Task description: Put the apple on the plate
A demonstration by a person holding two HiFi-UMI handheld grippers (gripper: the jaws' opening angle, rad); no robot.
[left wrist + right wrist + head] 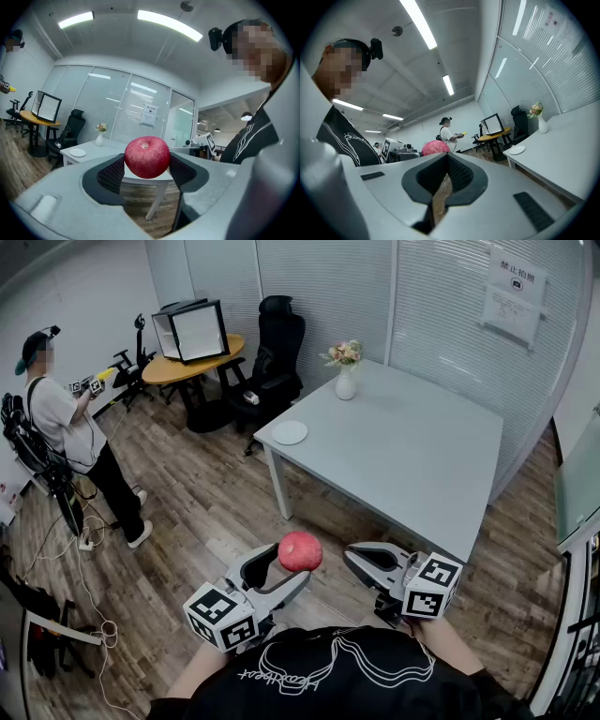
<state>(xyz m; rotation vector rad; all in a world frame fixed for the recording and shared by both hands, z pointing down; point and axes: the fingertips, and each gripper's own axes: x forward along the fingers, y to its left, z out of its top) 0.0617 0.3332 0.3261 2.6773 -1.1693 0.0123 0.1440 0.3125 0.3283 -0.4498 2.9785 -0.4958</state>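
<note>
A red apple (pixel 300 551) sits between the jaws of my left gripper (pixel 286 570), which is shut on it and held level over the wooden floor, short of the table. In the left gripper view both dark pads press the sides of the apple (pixel 147 157). The small white plate (pixel 290 432) lies on the near left corner of the grey table (pixel 403 456), and shows far off in the left gripper view (pixel 78 153) and in the right gripper view (pixel 517 149). My right gripper (pixel 354 557) hangs beside the apple, shut and with nothing in it (pixel 446 159).
A white vase of flowers (pixel 345 381) stands at the table's far left edge. A black office chair (pixel 277 362) and a round wooden table (pixel 192 357) with a box stand behind. A person (pixel 70 427) with grippers stands at the left on the floor. Cables trail nearby.
</note>
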